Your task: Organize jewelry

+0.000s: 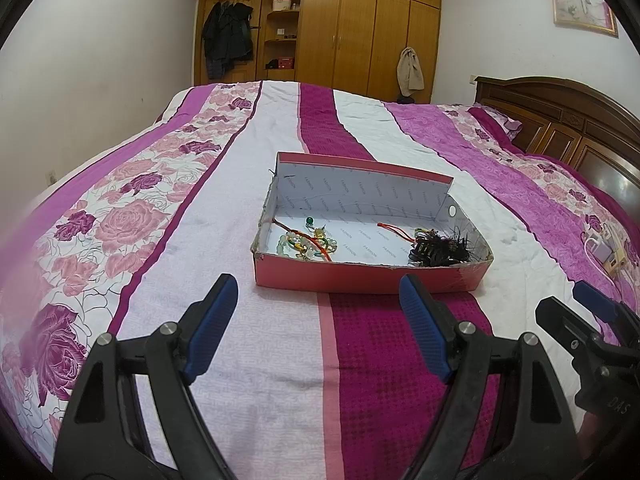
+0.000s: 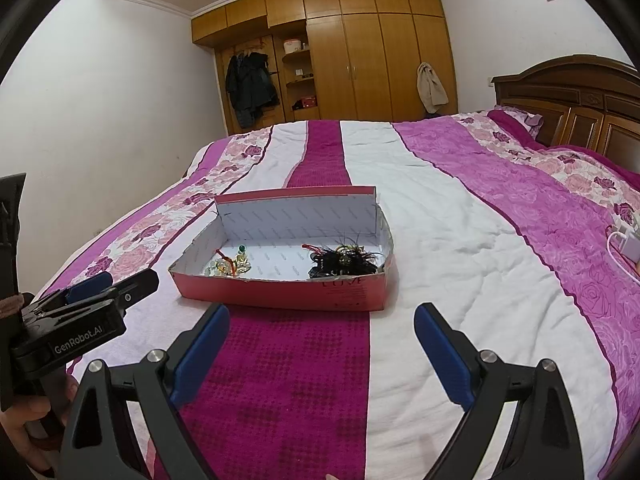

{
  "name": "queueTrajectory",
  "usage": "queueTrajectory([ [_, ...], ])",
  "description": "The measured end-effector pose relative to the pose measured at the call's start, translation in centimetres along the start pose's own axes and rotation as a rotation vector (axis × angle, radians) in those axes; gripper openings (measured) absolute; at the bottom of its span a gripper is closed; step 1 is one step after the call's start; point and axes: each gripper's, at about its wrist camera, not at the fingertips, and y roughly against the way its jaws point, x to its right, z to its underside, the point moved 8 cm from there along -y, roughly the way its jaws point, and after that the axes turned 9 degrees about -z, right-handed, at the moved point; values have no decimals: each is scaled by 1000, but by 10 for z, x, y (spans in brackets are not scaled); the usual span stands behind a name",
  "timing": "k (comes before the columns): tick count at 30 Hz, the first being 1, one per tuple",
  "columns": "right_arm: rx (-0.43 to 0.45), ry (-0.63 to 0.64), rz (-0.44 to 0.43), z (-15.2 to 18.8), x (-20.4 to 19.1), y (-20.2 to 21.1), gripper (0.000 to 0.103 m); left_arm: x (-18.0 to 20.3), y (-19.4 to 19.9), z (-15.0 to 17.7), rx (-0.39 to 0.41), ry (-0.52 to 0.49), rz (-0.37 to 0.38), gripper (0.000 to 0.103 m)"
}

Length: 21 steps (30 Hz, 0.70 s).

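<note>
A red cardboard box [image 1: 360,278] with a white printed lining lies open on the bed; it also shows in the right wrist view [image 2: 280,294]. Its left end holds beaded bracelets with red cord [image 1: 306,244] [image 2: 228,266]. Its right end holds a black feathered hair piece and clips [image 1: 442,250] [image 2: 344,262]. My left gripper [image 1: 318,300] is open and empty, just short of the box's near wall. My right gripper [image 2: 320,328] is open and empty, also just short of the box. Each gripper shows at the edge of the other's view.
The bed carries a purple, pink and white floral quilt [image 1: 224,216]. A white charger with cable [image 1: 604,246] lies on the quilt at the right. A wooden headboard [image 2: 568,108] stands right, a wardrobe [image 2: 360,52] at the far wall.
</note>
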Motion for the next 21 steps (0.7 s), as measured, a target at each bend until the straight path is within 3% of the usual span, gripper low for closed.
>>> queueTrajectory([
  [21, -1, 0, 0, 0, -1, 0, 95, -1, -1, 1, -3, 2, 0, 76],
])
